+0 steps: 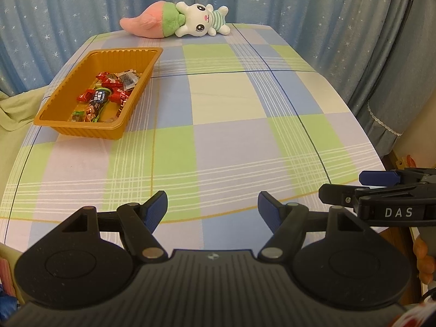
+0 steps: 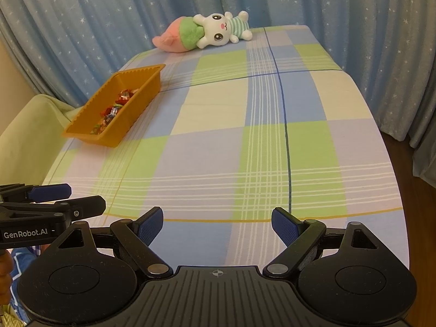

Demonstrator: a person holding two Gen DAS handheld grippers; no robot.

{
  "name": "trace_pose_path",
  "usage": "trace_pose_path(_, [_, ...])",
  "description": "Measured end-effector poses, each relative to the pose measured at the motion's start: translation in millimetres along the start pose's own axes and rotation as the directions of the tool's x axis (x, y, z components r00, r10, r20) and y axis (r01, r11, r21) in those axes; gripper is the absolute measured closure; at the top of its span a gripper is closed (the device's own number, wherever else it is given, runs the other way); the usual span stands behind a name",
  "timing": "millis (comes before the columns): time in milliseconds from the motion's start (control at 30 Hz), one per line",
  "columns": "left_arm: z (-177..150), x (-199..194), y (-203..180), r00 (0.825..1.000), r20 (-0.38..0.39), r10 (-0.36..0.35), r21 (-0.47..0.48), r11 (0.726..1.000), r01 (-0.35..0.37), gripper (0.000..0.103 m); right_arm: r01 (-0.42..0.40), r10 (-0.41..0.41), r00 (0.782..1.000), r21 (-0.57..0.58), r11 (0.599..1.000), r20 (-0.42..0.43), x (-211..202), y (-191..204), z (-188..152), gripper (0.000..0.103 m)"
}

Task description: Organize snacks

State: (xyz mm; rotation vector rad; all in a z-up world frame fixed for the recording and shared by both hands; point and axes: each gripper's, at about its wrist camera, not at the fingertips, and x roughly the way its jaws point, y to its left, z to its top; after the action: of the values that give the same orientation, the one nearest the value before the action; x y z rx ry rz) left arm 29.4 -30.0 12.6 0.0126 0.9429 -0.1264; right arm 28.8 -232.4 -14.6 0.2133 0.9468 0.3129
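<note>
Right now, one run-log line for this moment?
snacks: in orange tray | left gripper: jaws open, empty | right gripper: jaws open, empty

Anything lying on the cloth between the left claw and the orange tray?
Nothing. In the left wrist view, only bare checked tablecloth lies between the open left claw and the orange tray; the snacks sit inside it.
</note>
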Motion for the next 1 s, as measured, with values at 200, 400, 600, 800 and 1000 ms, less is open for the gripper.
trace_pose_path(200, [0.4,-0.8,4.6,1.0,0.0,0.004,-0.005,1.0,-0.004,0.032,-0.001,0.001,1.0,-0.003,1.0,-0.002,2.1,4.2,0.4,0.017])
trace_pose_path(400, [0.4,-0.6,5.6,1.0,0.0,0.006,-0.006,1.0,-0.006,0.032,-0.001,0.001,1.0,-0.002,1.0,-0.002,2.8,5.2,0.5,0.017])
trace_pose_path(600, [1.6,-0.5,10.6,1.0,-0.002,0.007,-0.01,1.0,-0.007,0.032,-0.001,0.001,1.0,-0.003,1.0,-0.002,3.2,5.8,0.7,0.017])
trace_pose_path(800, [2.1,-0.3,13.1,1.0,-0.004,0.007,-0.011,1.0,-0.007,0.032,-0.001,0.001,1.0,-0.002,1.0,-0.002,3.7,6.5,0.7,0.017])
trace_pose_path(1000, [3.0,1.4,20.6,1.0,-0.004,0.011,-0.015,1.0,-0.011,0.031,-0.004,0.003,1.0,-0.007,1.0,-0.003,6.4,11.5,1.0,0.017])
